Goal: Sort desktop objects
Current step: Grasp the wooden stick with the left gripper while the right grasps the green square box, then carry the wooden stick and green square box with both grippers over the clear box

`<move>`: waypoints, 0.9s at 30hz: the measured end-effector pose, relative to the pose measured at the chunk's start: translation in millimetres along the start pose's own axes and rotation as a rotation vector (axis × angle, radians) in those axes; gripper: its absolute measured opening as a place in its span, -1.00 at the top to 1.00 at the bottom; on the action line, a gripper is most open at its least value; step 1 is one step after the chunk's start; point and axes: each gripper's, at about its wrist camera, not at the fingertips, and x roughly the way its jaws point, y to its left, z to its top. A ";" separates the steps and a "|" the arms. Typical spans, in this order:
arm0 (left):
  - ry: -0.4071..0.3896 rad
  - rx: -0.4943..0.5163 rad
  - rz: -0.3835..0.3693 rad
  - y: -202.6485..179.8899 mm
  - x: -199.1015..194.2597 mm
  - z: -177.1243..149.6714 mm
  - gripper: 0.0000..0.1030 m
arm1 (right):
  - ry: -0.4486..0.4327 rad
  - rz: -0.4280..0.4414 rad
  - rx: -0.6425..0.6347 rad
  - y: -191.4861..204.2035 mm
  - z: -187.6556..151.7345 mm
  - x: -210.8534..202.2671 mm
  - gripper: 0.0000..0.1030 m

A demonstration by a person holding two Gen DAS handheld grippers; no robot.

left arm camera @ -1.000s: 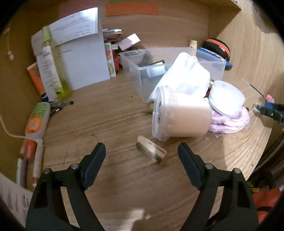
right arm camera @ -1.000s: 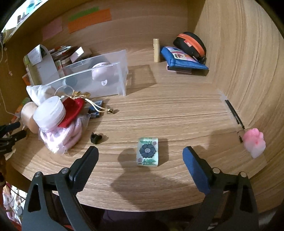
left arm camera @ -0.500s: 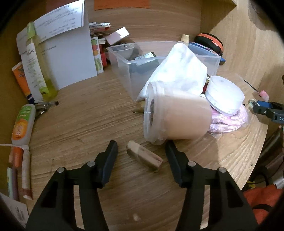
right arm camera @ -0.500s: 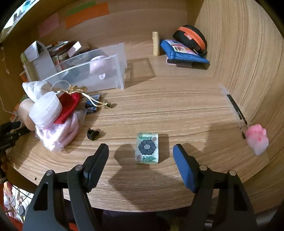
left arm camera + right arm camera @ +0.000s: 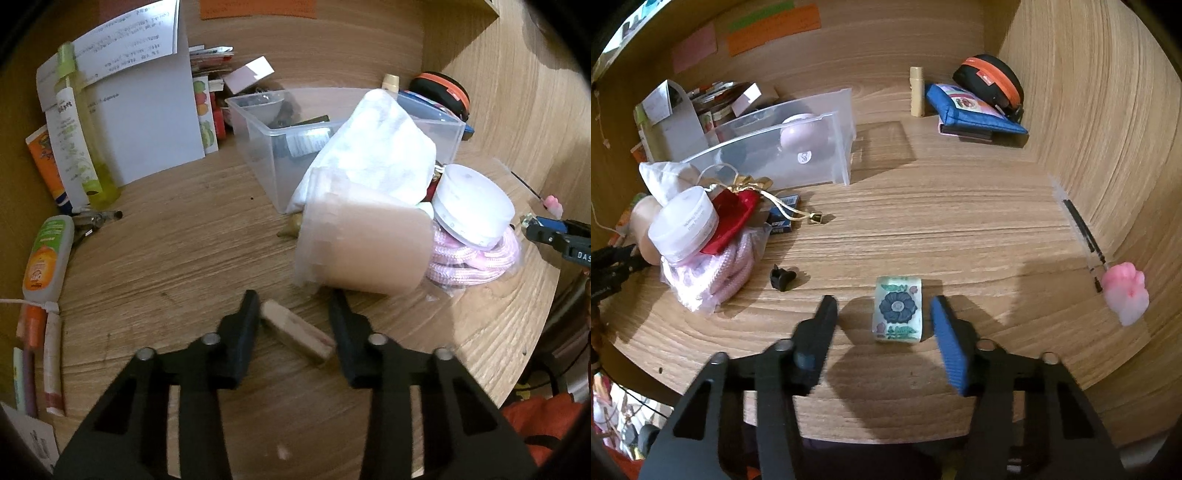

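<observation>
Wood worktop (image 5: pixel 960 206): pale grain, ringed by wooden back and side walls, with coloured sticky notes (image 5: pixel 768 26) on the back wall.
Left clutter: tubes (image 5: pixel 44 254) and a green bottle (image 5: pixel 79 129) lie or lean at the left edge, unsorted.
Left tool (image 5: pixel 293 314): released but narrow, its jaws either side of a small block (image 5: pixel 295 334); one finger (image 5: pixel 245 332) looks to touch it, no grip yet.
Bin (image 5: pixel 266 147): clear tub mid-worktop, a few things already inside, so sorting seems begun.
Pile: white cloth (image 5: pixel 373 155), tipped beige jar (image 5: pixel 362 243), white lid (image 5: pixel 472 206) and pink rope (image 5: pixel 476 258) heaped just beside the bin, all still outside it.
Right tool (image 5: pixel 882 317): spread wide around a flowered tape roll (image 5: pixel 897 308), standing on the worktop, clear of both jaws.
Right side: black clip (image 5: pixel 783 277), pen (image 5: pixel 1084 236), pink toy (image 5: pixel 1126 295), blue pouch (image 5: pixel 971 110) and black case (image 5: pixel 991 85) loose.
Progress: early, I judge; most items remain out.
</observation>
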 end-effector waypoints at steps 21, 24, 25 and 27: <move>-0.088 -0.129 0.119 4.5 -37.8 -13.6 0.34 | -0.062 0.068 0.014 -0.9 8.7 -13.2 0.57; -0.118 -0.152 0.134 2.3 -45.6 -7.6 0.34 | -0.083 0.091 -0.001 2.9 17.2 -18.6 0.57; -0.131 -0.158 0.156 0.7 -48.3 -3.5 0.34 | -0.092 0.094 -0.007 4.6 20.6 -20.4 0.57; -0.152 -0.168 0.174 -1.3 -52.4 2.1 0.34 | -0.113 0.113 -0.021 9.4 28.0 -23.4 0.57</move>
